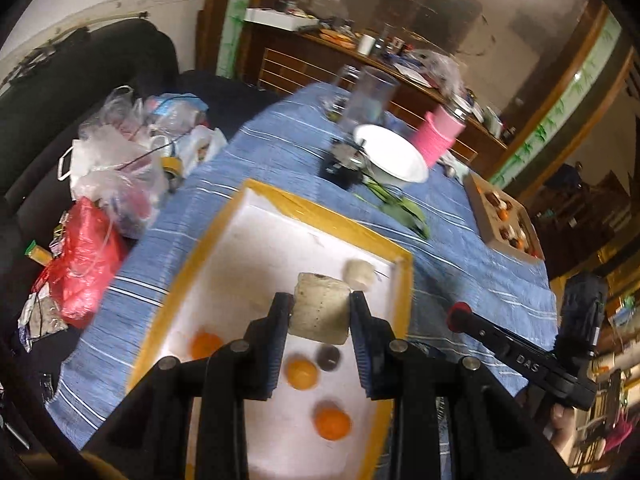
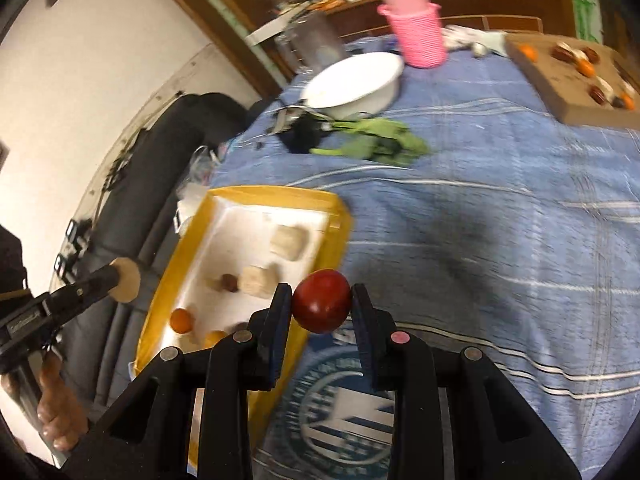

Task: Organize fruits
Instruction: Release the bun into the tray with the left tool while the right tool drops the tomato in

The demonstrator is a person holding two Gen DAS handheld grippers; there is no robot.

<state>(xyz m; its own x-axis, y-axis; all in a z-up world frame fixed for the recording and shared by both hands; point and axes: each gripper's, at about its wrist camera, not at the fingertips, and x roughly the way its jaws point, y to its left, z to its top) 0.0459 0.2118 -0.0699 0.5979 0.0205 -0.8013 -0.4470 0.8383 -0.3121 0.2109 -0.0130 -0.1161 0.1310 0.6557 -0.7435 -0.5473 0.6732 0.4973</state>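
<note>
While the right tongs (image 2: 321, 306) grip a red fruit (image 2: 322, 305) above the desk, the cardboard box (image 2: 576, 92) of sorted fruit lies far ahead to the right. Left tongs (image 1: 320, 312) clamp a pale block (image 1: 320, 307) over the yellow-rimmed tray (image 1: 320, 208), which holds oranges (image 1: 331, 419).

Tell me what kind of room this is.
Probably a lived-in home room: a table under a blue striped cloth, a cluttered wooden sideboard behind it, and a dark sofa piled with plastic bags.
</note>
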